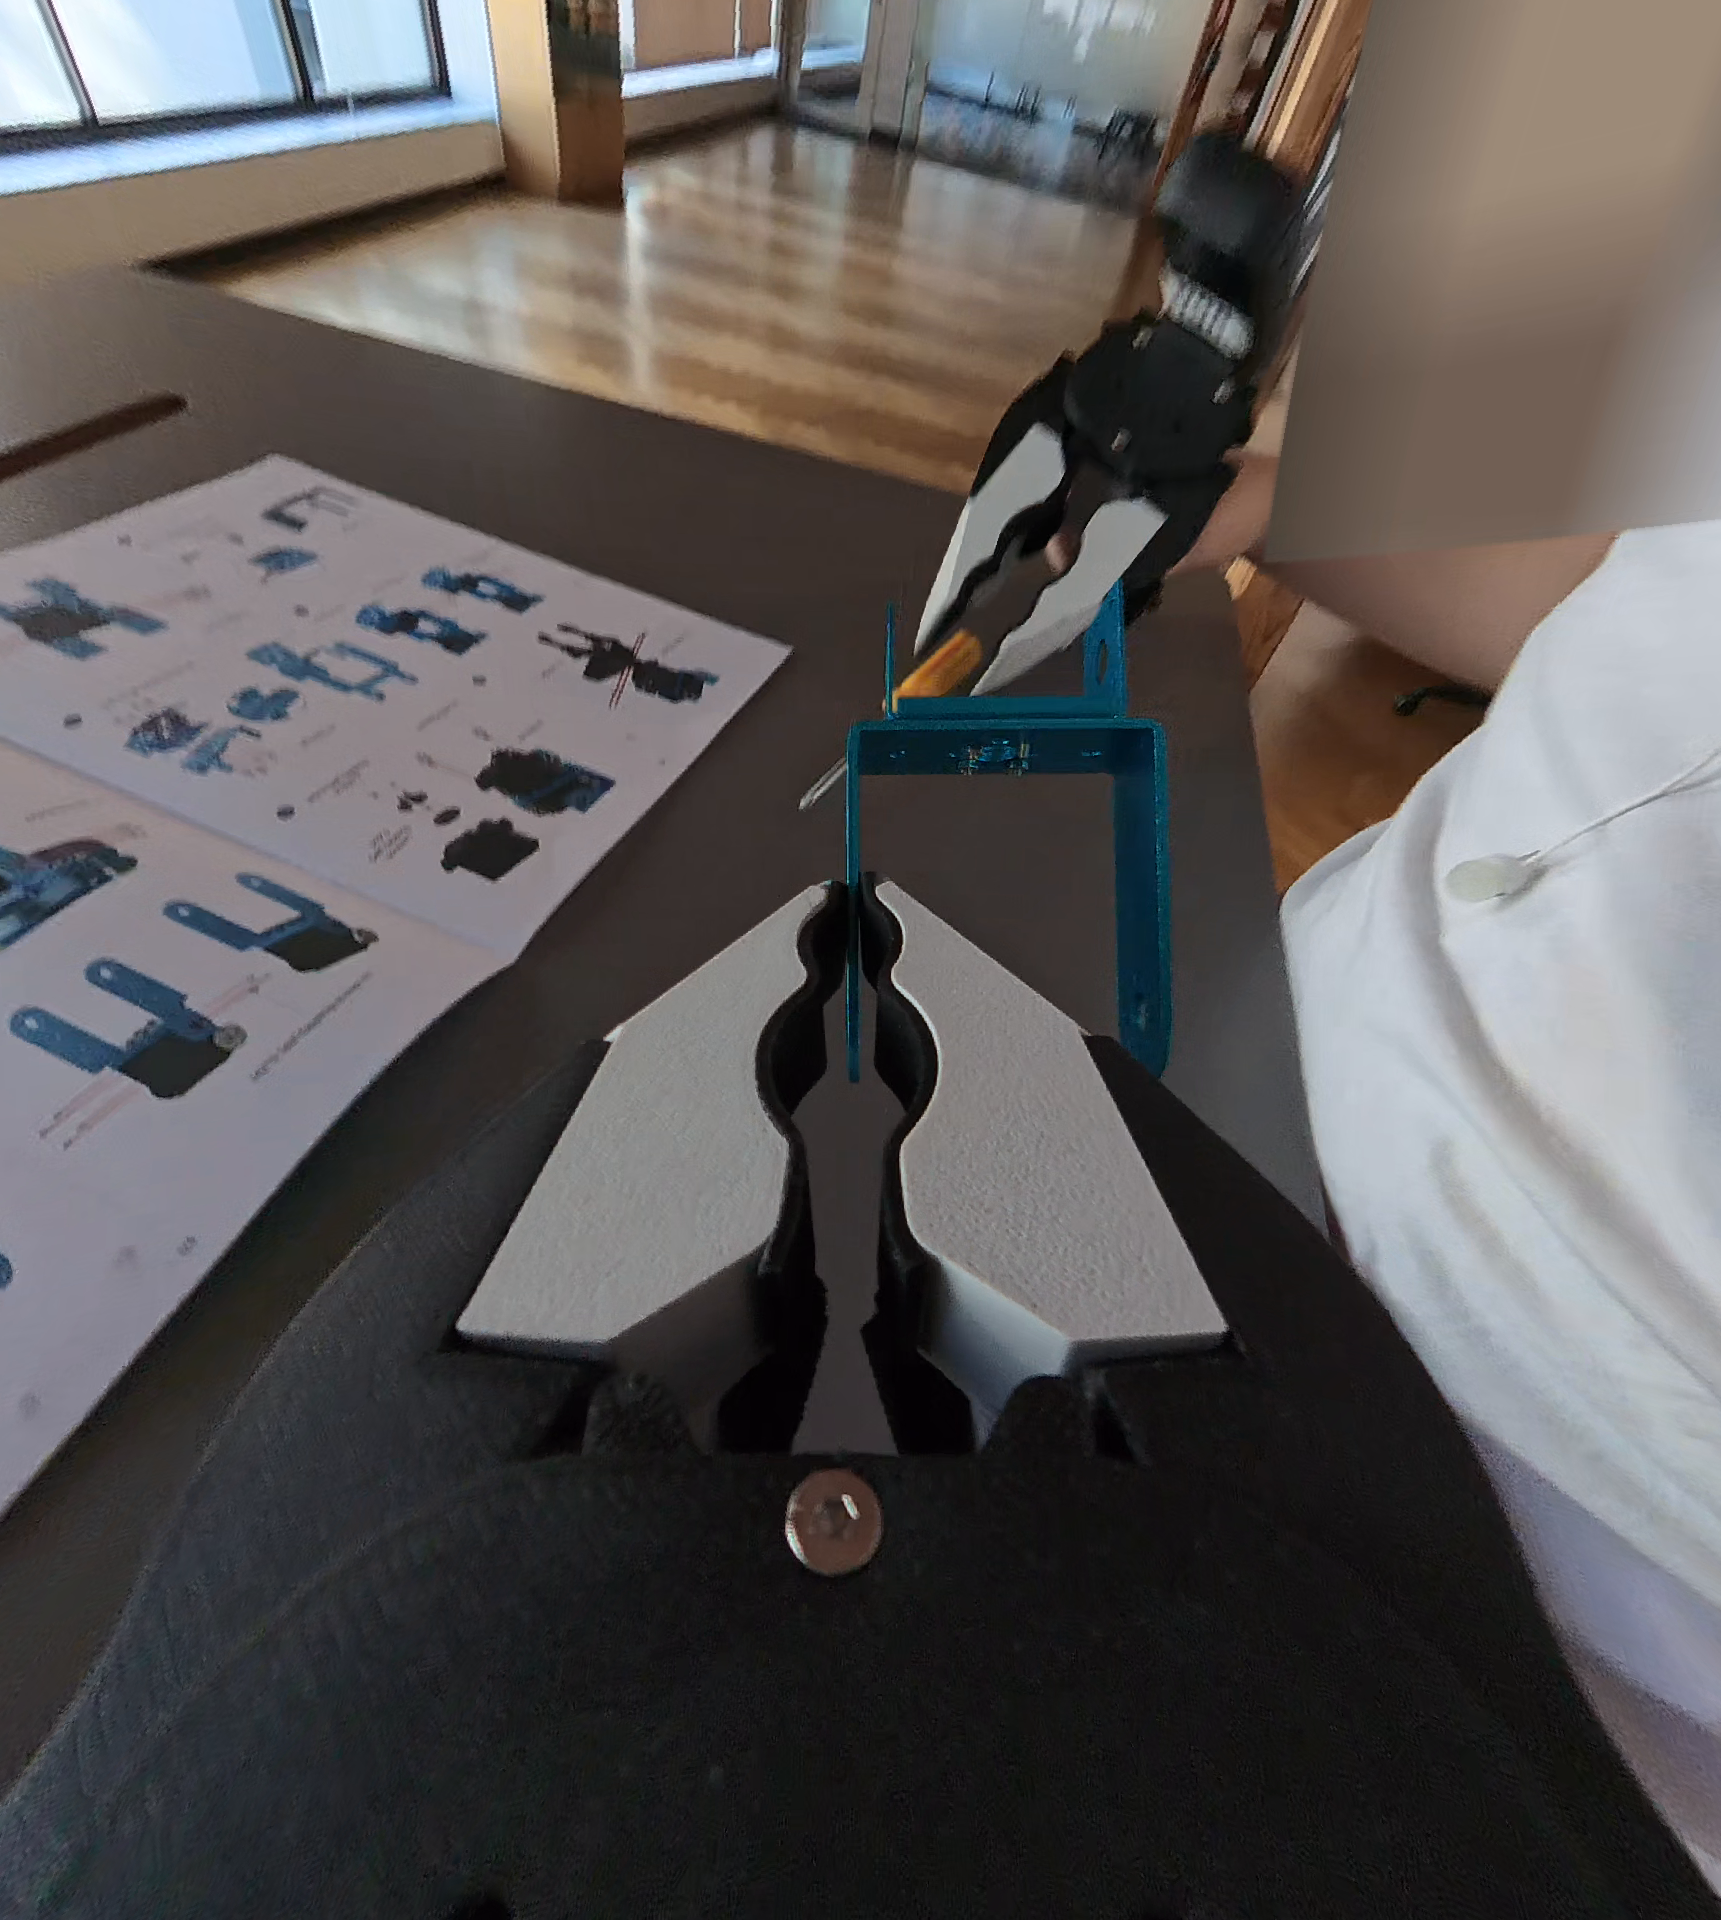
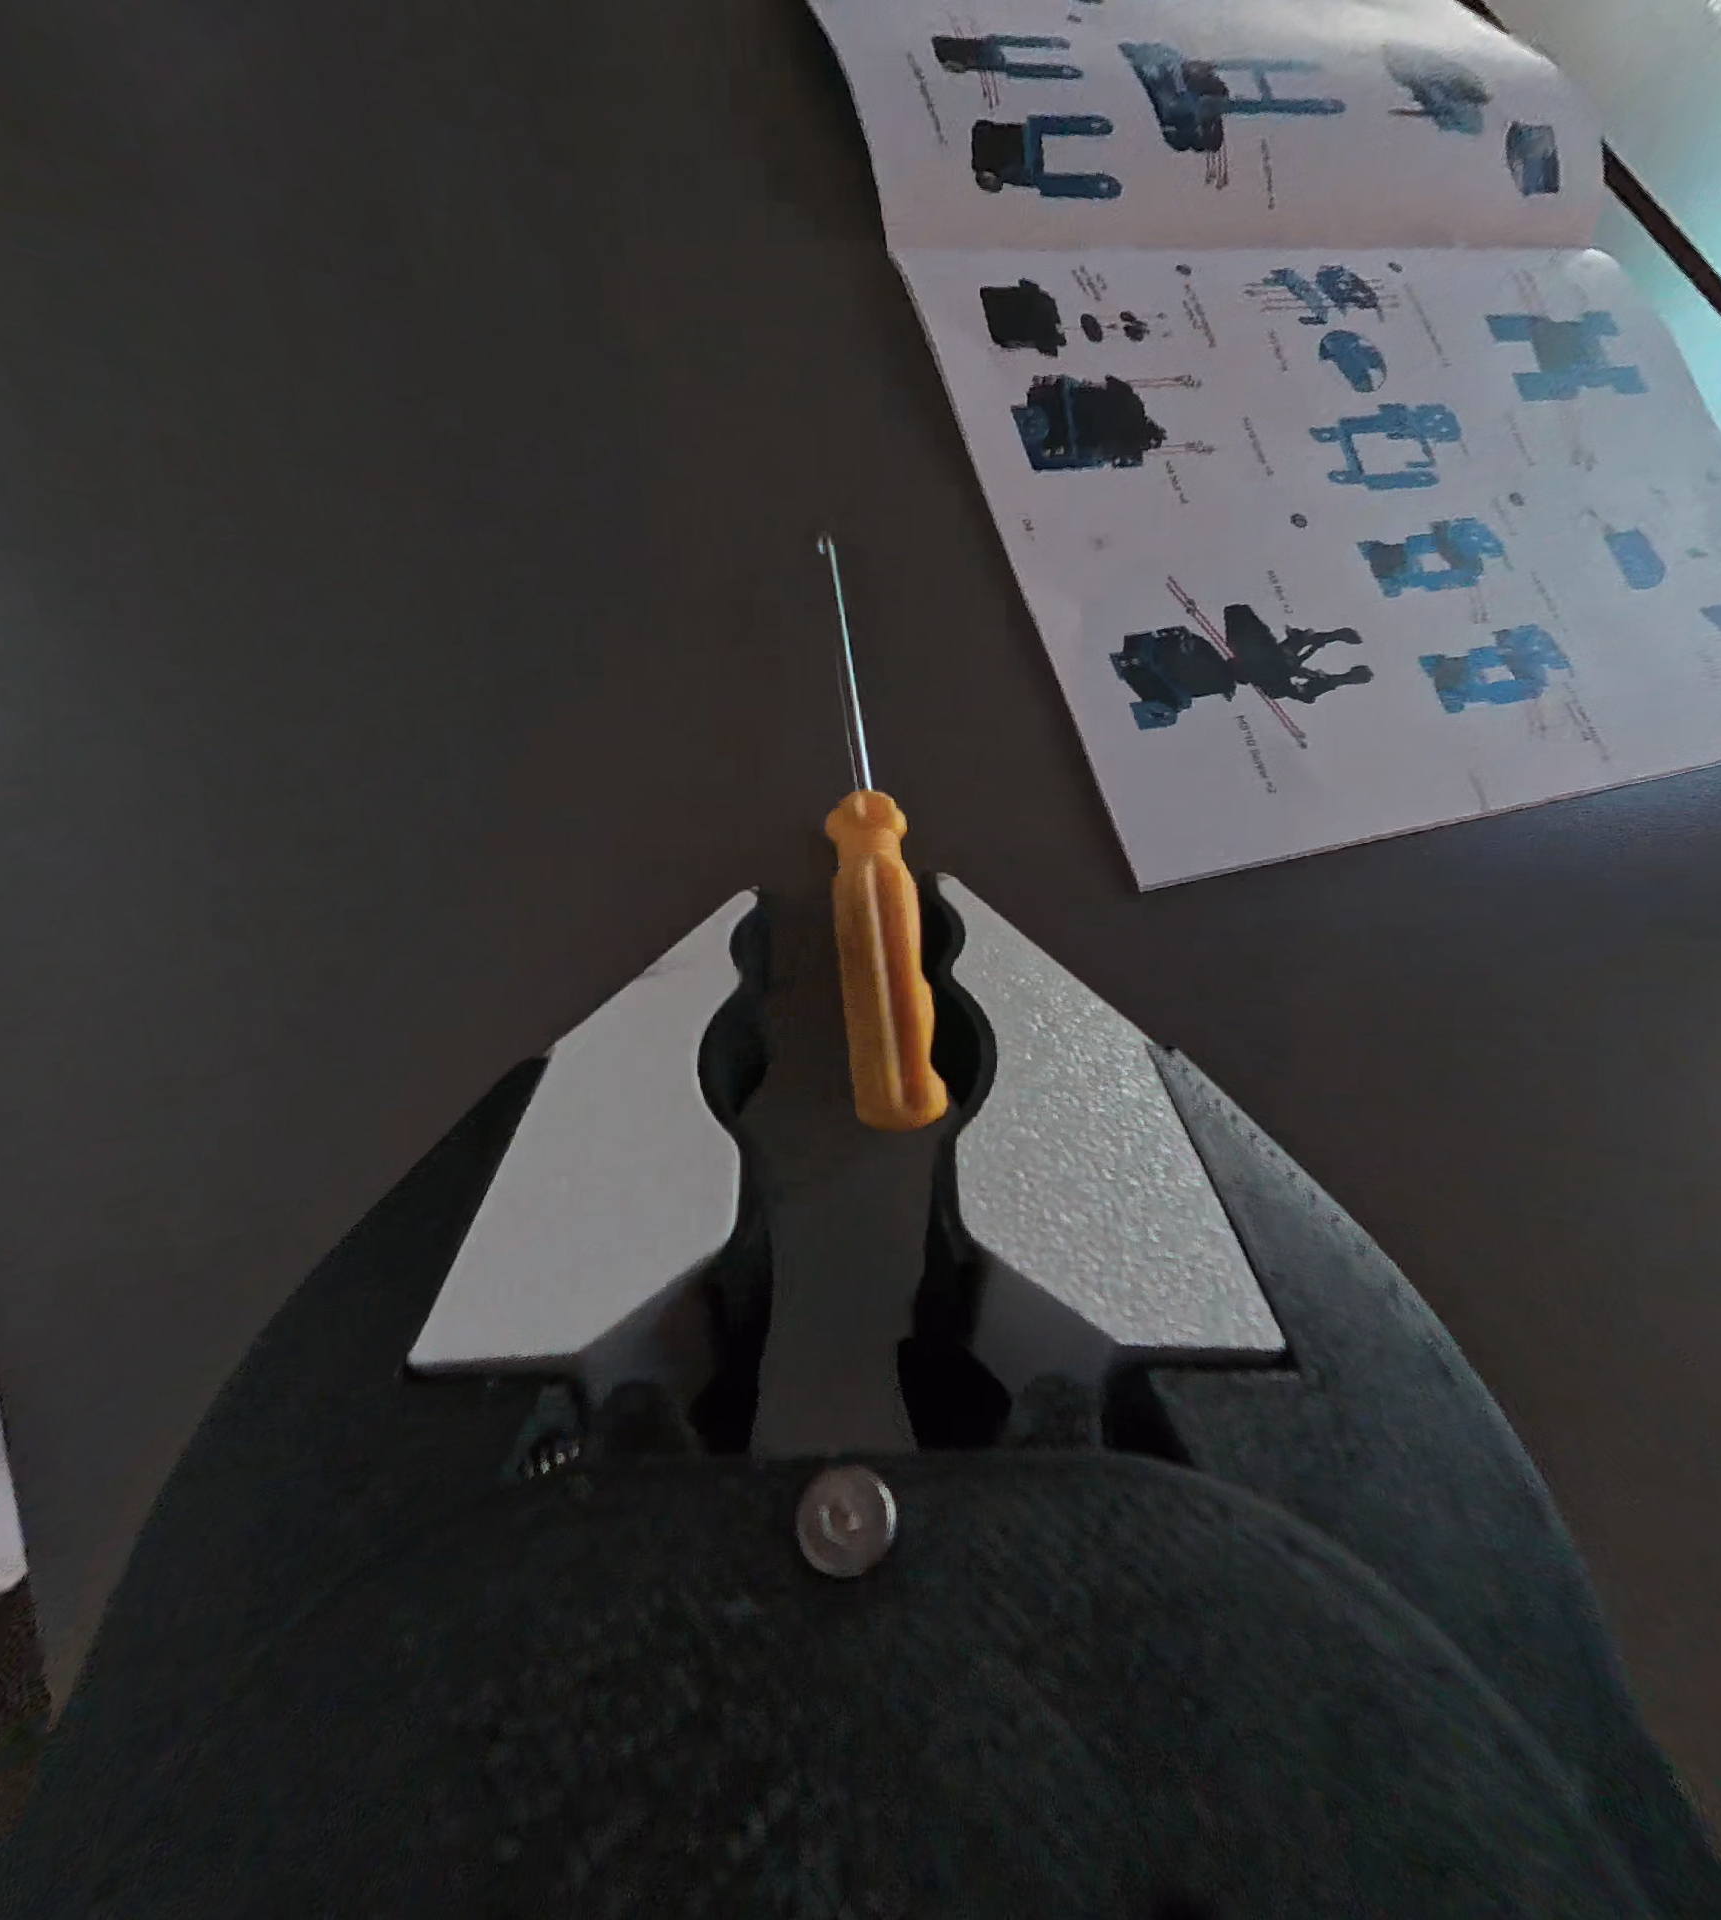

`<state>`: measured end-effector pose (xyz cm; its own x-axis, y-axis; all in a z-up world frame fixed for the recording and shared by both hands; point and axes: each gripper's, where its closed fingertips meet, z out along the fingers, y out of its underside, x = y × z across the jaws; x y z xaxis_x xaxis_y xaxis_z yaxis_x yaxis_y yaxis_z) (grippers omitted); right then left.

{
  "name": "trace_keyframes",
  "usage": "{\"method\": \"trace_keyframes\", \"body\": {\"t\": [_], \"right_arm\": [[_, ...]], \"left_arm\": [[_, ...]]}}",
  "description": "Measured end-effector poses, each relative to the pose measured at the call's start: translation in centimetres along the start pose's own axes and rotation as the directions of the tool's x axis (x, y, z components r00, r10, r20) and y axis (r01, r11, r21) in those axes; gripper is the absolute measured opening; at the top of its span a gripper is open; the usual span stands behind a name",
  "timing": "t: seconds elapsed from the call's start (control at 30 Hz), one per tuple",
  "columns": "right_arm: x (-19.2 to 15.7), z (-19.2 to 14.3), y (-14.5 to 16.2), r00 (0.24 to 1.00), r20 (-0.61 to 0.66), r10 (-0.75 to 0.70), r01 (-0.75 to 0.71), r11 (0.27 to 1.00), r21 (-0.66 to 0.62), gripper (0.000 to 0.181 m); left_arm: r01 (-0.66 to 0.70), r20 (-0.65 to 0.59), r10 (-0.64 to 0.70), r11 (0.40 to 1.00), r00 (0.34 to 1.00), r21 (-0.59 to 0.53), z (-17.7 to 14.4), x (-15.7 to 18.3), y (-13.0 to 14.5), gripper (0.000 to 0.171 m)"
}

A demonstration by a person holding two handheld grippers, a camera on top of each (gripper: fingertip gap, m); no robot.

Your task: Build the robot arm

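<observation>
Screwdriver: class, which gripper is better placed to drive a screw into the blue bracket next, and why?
The right gripper, probably: the orange screwdriver sits between its fingers, shaft pointing forward. The left gripper is shut on the blue bracket, steadying it.

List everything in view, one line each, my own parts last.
Bracket: one, blue metal, U-shaped pieces joined, held up above the table, one flange between the left gripper's fingers.
Screwdriver: one, orange handle, thin steel shaft, in the right gripper.
Booklet: one, white pages with blue and black diagrams, open on the table.
Table: one, dark brown.
Shirt: one, white, at the table's edge.
Left gripper: one, black and grey, shut on the bracket.
Right gripper: one, black and grey, around the screwdriver's handle.
</observation>
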<state>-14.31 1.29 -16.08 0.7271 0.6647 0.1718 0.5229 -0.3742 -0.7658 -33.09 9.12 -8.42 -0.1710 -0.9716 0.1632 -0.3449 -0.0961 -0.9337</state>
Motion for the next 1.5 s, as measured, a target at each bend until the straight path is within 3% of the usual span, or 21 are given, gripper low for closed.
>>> {"method": "trace_keyframes", "body": {"t": [0.17, 0.27, 0.4, 0.53, 0.7, 0.93, 1.1, 1.3, 1.4, 1.5], "right_arm": [[-2.6, -0.3, -5.6, 0.995, 0.081, 0.06, -0.068, 0.993, 0.095, 0.034], [-5.3, 0.8, -9.1, 0.987, 0.159, 0.014, -0.037, 0.989, 0.146, 0.035], [-7.7, 3.3, -11.1, 0.973, 0.23, 0.0, -0.039, 0.986, 0.165, 0.034], [-9.0, 5.6, -11.1, 0.97, 0.234, 0.061, -0.089, 0.99, 0.112, 0.035], [-11.7, 7.0, -11.9, 0.956, 0.257, 0.144, -0.172, 0.981, 0.091, 0.035], [-13.2, 8.7, -10.5, 0.94, 0.262, 0.221, -0.225, 0.974, -0.012, 0.034], [-12.6, 9.4, -9.9, 0.945, 0.224, 0.236, -0.235, 0.971, -0.033, 0.035], [-11.4, 9.6, -10.0, 0.955, 0.244, 0.17, -0.166, 0.985, -0.039, 0.035], [-11.7, 9.4, -10.7, 0.916, 0.354, 0.187, -0.184, 0.982, -0.04, 0.042], [-11.1, 9.0, -10.6, 0.888, 0.362, 0.284, -0.266, 0.959, -0.1, 0.065]], "left_arm": [[-0.007, 0.074, 0.017, 0.991, 0.997, -0.137, 1.3, 0.0, 2.7, 0.0], [0.006, 0.126, 0.02, 0.979, 0.992, -0.202, 1.8, -0.3, 4.4, 0.0], [0.04, 0.19, 0.016, 0.957, 0.982, -0.288, 2.0, -0.7, 6.8, 0.001], [0.083, 0.267, 0.014, 0.934, 0.964, -0.349, 1.6, -1.3, 8.5, 0.001], [0.156, 0.327, -0.031, 0.918, 0.945, -0.364, 1.2, -1.5, 8.8, 0.001], [0.167, 0.344, -0.024, 0.904, 0.939, -0.394, 1.1, -1.2, 8.8, 0.001], [0.209, 0.332, -0.077, 0.899, 0.94, -0.384, 0.9, -0.2, 8.9, 0.013], [0.313, 0.358, -0.168, 0.863, 0.918, -0.398, 0.2, 1.6, 10.0, 0.015], [0.369, 0.394, -0.213, 0.849, 0.894, -0.379, 0.1, 2.6, 10.3, 0.015], [0.417, 0.441, -0.243, 0.836, 0.864, -0.356, 0.2, 3.5, 10.7, 0.016]]}}
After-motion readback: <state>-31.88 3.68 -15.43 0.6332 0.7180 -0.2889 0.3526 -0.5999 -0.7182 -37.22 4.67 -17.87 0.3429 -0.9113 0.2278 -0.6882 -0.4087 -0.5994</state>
